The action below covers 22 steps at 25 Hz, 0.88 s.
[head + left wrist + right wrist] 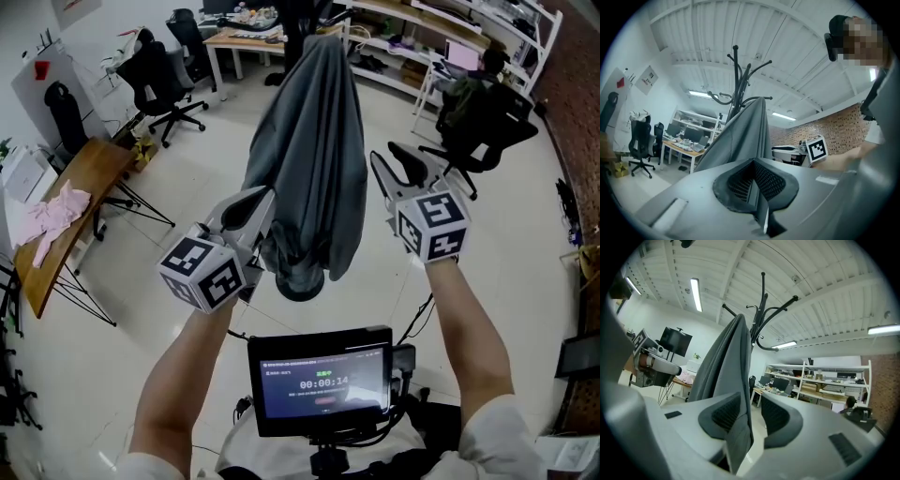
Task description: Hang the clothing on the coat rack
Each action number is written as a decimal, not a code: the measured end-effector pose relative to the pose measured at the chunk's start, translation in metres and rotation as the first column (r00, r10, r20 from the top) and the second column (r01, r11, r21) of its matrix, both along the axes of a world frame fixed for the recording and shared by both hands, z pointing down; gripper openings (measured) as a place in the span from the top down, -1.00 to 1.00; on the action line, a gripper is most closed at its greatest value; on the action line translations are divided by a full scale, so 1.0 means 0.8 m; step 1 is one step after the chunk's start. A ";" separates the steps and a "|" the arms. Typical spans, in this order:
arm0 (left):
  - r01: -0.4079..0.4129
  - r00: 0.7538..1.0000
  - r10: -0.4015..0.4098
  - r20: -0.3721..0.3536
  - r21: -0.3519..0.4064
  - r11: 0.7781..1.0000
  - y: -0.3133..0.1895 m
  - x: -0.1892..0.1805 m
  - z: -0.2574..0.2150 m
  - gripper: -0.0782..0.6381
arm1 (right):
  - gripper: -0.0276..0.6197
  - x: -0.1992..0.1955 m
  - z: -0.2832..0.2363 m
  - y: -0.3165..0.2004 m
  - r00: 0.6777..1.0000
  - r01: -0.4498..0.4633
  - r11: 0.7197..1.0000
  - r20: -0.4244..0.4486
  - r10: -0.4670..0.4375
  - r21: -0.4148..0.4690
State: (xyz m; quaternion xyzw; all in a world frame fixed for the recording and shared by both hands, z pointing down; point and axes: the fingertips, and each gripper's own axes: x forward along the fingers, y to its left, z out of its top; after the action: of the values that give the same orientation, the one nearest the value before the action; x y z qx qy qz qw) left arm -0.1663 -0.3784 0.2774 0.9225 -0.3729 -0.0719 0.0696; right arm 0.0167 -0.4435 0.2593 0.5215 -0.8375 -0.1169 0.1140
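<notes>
A grey garment (314, 150) hangs from the black coat rack (736, 75), draped over one of its hooks and falling between my two grippers. My left gripper (267, 202) is at the garment's left edge. In the left gripper view its jaws (753, 161) are closed together, a thin fold of the grey cloth (745, 136) pinched between the pads. My right gripper (389, 159) is on the garment's right side. In the right gripper view the cloth (724, 366) runs down between its jaws (751, 397) against the left pad, with a gap to the right pad.
A wooden desk (80, 178) with a pink cloth (56, 211) stands at the left. Black office chairs (155, 75) (478, 122) stand left and right of the rack. Shelves (450, 37) line the back. A small screen (323, 380) sits below my arms.
</notes>
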 end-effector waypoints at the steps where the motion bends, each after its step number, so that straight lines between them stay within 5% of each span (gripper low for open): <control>1: -0.004 1.000 0.004 0.001 -0.001 1.000 0.002 0.000 0.000 0.78 | 0.44 -0.001 0.001 0.004 1.000 -0.003 1.000 0.003 0.003 -0.003; 22: -0.062 0.998 0.061 -0.016 -0.075 0.995 0.045 -0.023 0.023 0.78 | 0.44 -0.032 0.039 0.087 0.994 -0.061 0.997 0.089 0.066 -0.055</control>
State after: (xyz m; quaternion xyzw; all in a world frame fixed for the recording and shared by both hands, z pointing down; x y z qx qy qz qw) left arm -0.1848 -0.3428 0.2959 0.9298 -0.3461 -0.0621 0.1091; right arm -0.0090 -0.3736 0.2902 0.5495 -0.8275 -0.0675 0.0930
